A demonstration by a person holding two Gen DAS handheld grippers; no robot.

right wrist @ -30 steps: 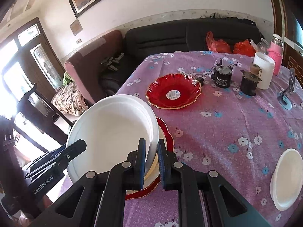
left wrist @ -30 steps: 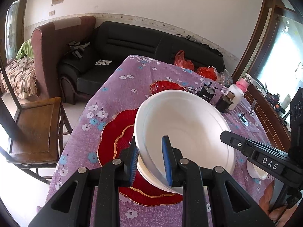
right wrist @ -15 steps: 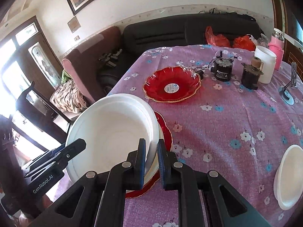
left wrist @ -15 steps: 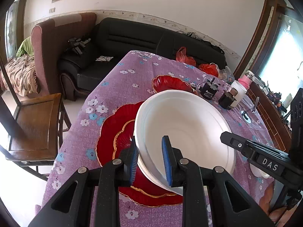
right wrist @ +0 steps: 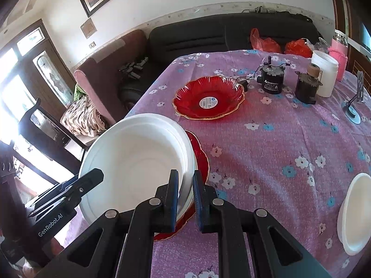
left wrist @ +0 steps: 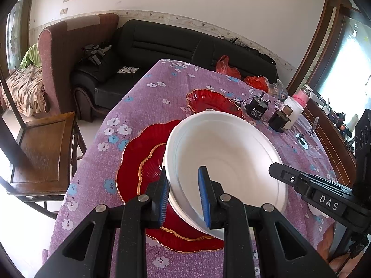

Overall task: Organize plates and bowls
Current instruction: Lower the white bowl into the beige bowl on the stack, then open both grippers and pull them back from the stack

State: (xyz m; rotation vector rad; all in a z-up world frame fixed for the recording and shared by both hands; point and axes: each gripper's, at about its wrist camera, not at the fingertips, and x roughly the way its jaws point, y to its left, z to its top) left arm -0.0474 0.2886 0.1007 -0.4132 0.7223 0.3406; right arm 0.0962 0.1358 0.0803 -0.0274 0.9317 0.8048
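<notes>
Daylight flooded in from a window [left wrist: 347,53] at the far right and a door [right wrist: 25,88] at the left, both blown out to white. The tablecloth [right wrist: 278,139] was bright, with soft shadows. Fisheye bending curved the walls, black corners vignetted each view, and focus stayed fairly sharp throughout.
</notes>
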